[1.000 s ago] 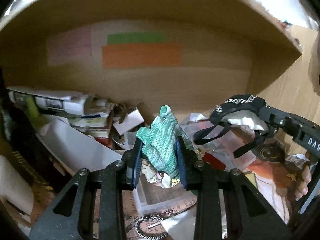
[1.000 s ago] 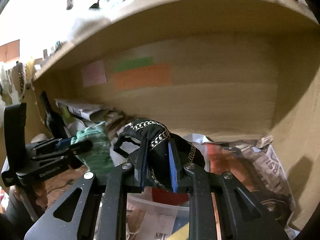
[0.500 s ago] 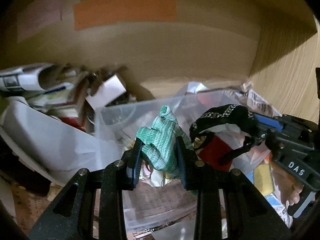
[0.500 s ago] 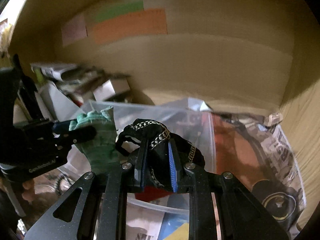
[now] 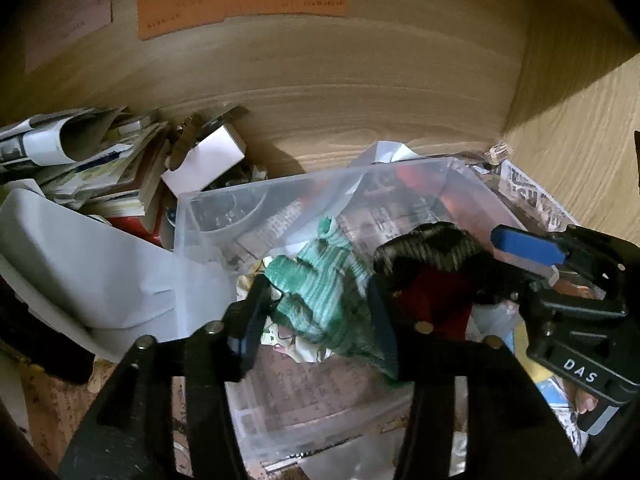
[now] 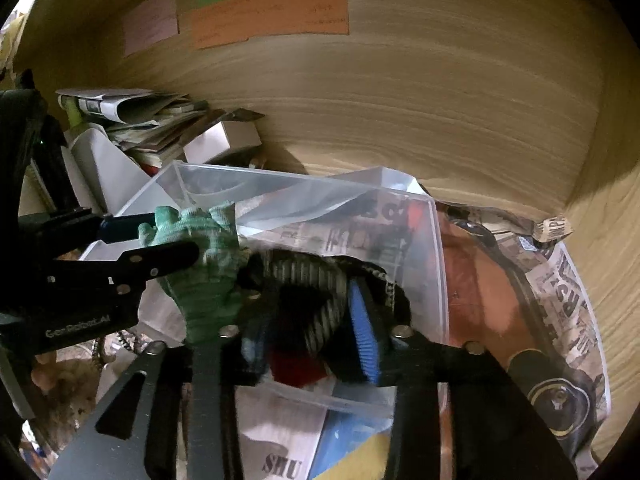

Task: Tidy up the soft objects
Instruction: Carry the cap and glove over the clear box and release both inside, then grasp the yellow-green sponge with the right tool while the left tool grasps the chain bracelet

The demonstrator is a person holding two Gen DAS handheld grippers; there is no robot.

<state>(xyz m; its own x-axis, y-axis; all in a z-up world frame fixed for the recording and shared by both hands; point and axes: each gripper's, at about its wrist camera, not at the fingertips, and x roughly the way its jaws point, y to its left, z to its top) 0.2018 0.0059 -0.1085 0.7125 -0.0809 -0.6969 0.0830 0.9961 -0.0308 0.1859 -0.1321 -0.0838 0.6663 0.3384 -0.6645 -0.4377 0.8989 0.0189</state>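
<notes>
My left gripper [image 5: 316,312] has opened wide around a green knitted glove [image 5: 320,296], which hangs loose between the fingers over a clear plastic bin [image 5: 256,196]. The glove also shows in the right wrist view [image 6: 204,272], beside the left gripper [image 6: 160,248]. My right gripper [image 6: 316,320] has opened around a black soft item with a chain strap [image 6: 316,280], above the same bin [image 6: 436,248]. In the left wrist view the right gripper [image 5: 532,260] sits at the right with the black item [image 5: 432,248].
The bin sits in a wooden cupboard on newspaper [image 6: 560,288]. A stack of papers and books [image 5: 92,168] and a white box [image 5: 204,160] lie at the left. Coloured notes [image 6: 272,12] are stuck on the back wall. A white lid [image 5: 80,280] leans at the left.
Both grippers have moved down over the clear bin. Both pairs of jaws have spread apart, loosening their hold on the glove and the black item.
</notes>
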